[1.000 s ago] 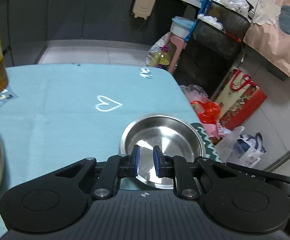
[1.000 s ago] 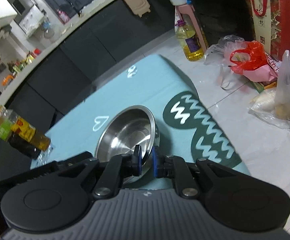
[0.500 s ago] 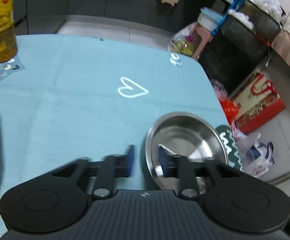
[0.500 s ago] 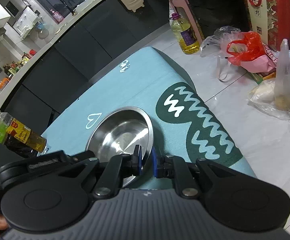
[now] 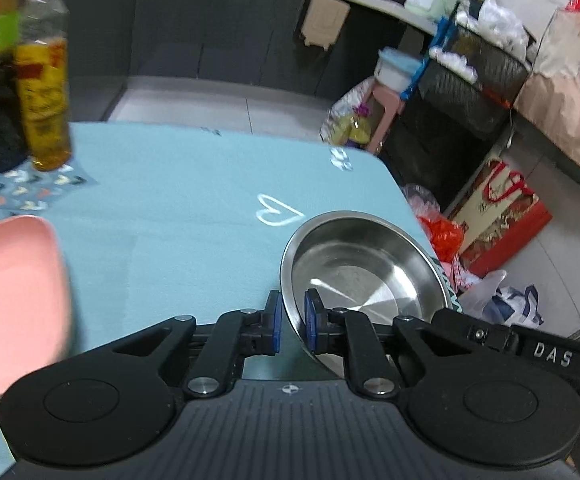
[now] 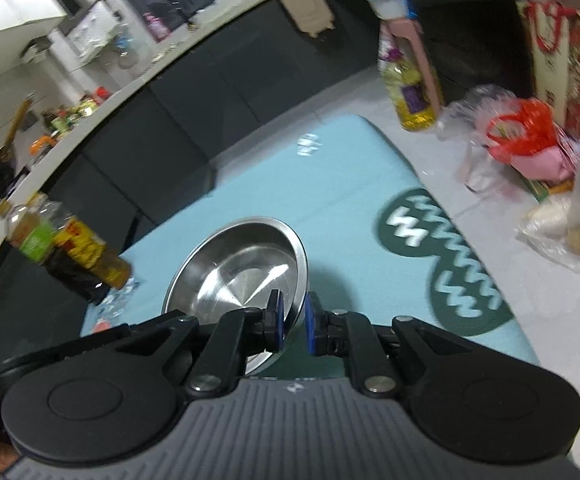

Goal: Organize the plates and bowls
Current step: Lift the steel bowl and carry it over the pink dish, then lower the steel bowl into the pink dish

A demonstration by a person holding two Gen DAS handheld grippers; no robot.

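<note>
The pink plate (image 5: 14, 300) is cut off by the left picture edge and motion-blurred. The near rim of the steel bowl (image 5: 364, 276) is hidden behind the left claw (image 5: 292, 322). Labels on the bottles (image 5: 42, 80) beyond the plate are blurred, unreadable.

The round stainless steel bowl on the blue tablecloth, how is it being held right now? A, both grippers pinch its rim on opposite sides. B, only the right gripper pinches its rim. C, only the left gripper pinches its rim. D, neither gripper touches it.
A: the left gripper has its blue pads closed on one edge of the round stainless steel bowl, and the right gripper clamps the opposite edge.
</note>
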